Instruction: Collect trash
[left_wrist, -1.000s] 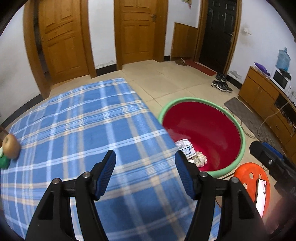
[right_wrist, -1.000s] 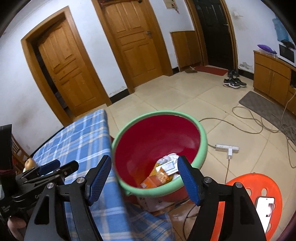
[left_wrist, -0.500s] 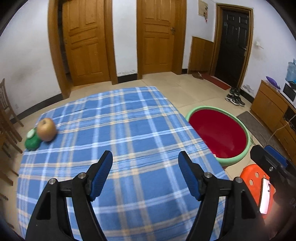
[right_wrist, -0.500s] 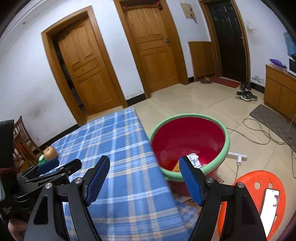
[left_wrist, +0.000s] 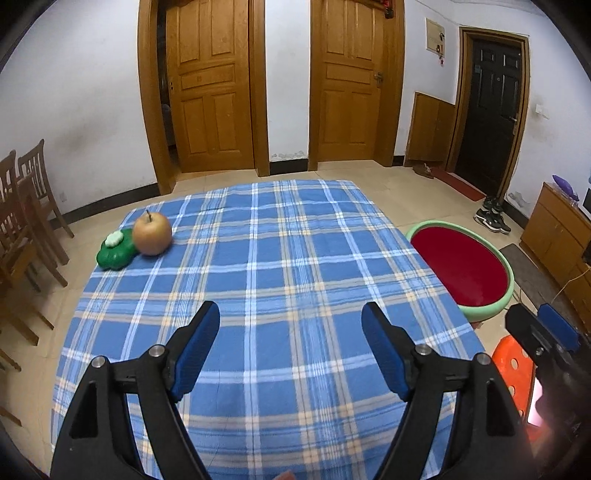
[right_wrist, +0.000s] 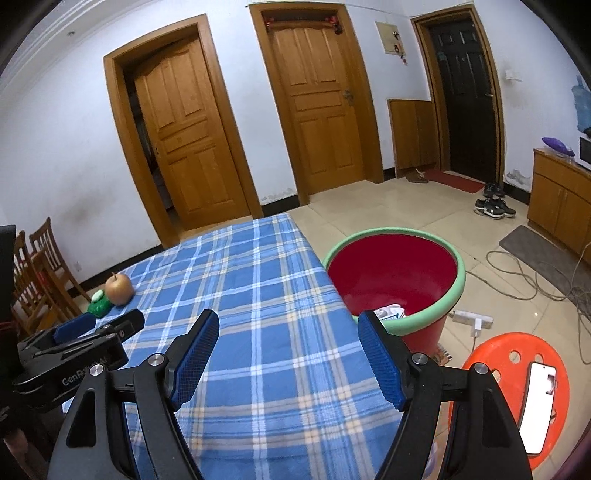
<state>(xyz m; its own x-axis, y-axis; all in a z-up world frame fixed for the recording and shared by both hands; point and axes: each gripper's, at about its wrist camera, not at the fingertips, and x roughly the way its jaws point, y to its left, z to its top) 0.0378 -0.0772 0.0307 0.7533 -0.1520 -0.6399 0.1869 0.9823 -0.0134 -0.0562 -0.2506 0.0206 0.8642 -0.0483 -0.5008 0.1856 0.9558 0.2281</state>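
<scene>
From the left wrist, the left tool (left_wrist: 290, 330) hung over the worktop (left_wrist: 258, 280) with its blue ribbed pads spread wide and nothing between them. Far ahead to its left sat a smooth round apple (left_wrist: 152, 235) touching a glossy green plastic piece (left_wrist: 116, 252), likely not trash. The soft plaid cloth looked cleared.

From the right wrist, the right tool (right_wrist: 288, 345) was likewise released and empty. Ahead to its right stood the red tub (right_wrist: 395, 273) with a pale green rim (set low beside the worktop, presumably for easy dropping), crumpled paper trash (right_wrist: 389, 311) at its bottom.
</scene>
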